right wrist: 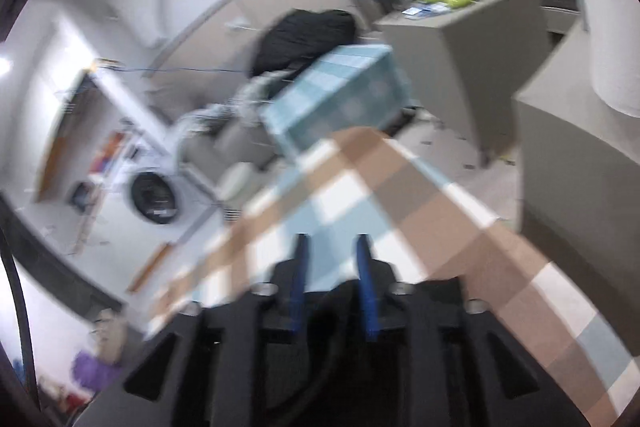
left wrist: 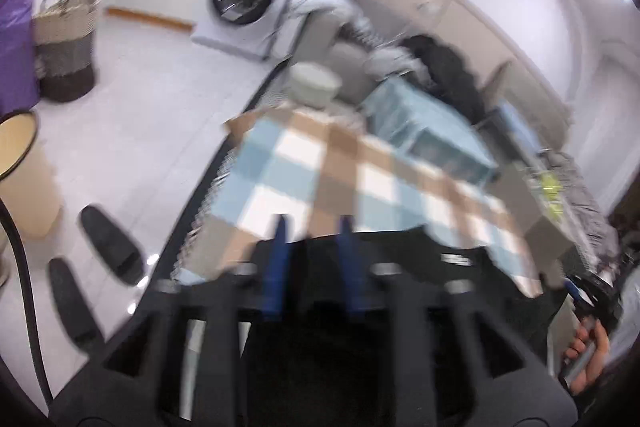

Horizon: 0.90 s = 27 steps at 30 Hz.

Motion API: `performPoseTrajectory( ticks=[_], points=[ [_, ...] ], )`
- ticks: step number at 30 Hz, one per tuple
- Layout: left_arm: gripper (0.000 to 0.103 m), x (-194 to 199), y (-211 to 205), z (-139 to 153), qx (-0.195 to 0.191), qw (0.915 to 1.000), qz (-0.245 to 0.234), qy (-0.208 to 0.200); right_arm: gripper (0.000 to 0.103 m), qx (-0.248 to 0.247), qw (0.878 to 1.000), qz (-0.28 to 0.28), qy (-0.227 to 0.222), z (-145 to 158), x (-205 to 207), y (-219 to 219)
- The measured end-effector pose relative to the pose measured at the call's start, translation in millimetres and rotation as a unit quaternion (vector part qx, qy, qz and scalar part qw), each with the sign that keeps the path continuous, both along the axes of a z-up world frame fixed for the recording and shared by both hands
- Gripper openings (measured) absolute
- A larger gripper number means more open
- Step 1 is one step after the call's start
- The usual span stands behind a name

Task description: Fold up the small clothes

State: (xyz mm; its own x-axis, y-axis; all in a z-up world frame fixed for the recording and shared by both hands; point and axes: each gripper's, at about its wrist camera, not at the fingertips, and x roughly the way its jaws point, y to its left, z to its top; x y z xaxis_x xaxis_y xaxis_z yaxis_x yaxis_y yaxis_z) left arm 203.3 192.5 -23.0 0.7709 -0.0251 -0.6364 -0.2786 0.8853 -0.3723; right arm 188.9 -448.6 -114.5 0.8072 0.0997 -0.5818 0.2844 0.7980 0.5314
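Note:
Both views are motion-blurred. A black garment lies on the checked tablecloth close under my left gripper. The left blue fingers stand apart with black cloth around their bases; I cannot tell whether they hold it. My right gripper is over the same checked cloth, its blue fingers apart with nothing seen between them. The right gripper and the hand holding it also show at the right edge of the left wrist view.
A pale blue checked box and a white bowl stand at the table's far end. Dark clothes lie behind. A washing machine, baskets and slippers are on the floor at left.

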Motion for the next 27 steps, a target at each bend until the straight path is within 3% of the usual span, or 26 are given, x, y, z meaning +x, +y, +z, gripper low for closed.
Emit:
performPoseTrajectory(
  ticks=[2,5,11,13,20,22,24,27],
  points=[
    [0.049,1.8,8.8,-8.2,-0.013,0.9999,0.008,0.004,0.029,0.018,1.000,0.002,0.008,-8.1,-1.6,-8.5],
    [0.059,-7.1,15.8,-17.4,-0.008,0.9999,0.010,0.008,0.032,-0.008,1.000,0.021,0.019,-14.4,-14.9,-10.2],
    [0.059,-36.9,10.6,-35.1,-0.009,0.9997,0.000,0.025,0.033,0.008,0.997,0.073,0.039,-23.6,-38.8,-8.1],
    [0.059,-44.9,5.5,-37.3,-0.017,0.9996,-0.009,0.021,0.040,0.027,0.995,0.092,0.037,-26.8,-40.1,-1.5],
    [0.059,-55.7,-12.3,-40.4,-0.011,0.9993,-0.028,0.025,0.040,0.058,0.993,0.091,0.039,-39.2,-21.3,23.0],
    [0.059,-55.4,-13.4,-41.9,-0.013,0.9991,-0.030,0.026,0.018,0.046,0.994,0.087,0.051,-42.9,-10.0,32.7],
    [0.059,-53.4,-12.1,-41.9,-0.016,0.9991,-0.028,0.027,0.005,0.064,0.992,0.088,0.069,-50.9,3.8,38.0],
    [0.059,-52.2,-6.4,-40.4,-0.019,0.9993,-0.021,0.025,0.004,0.109,0.991,0.074,0.027,-43.5,13.6,36.3]
  ],
)
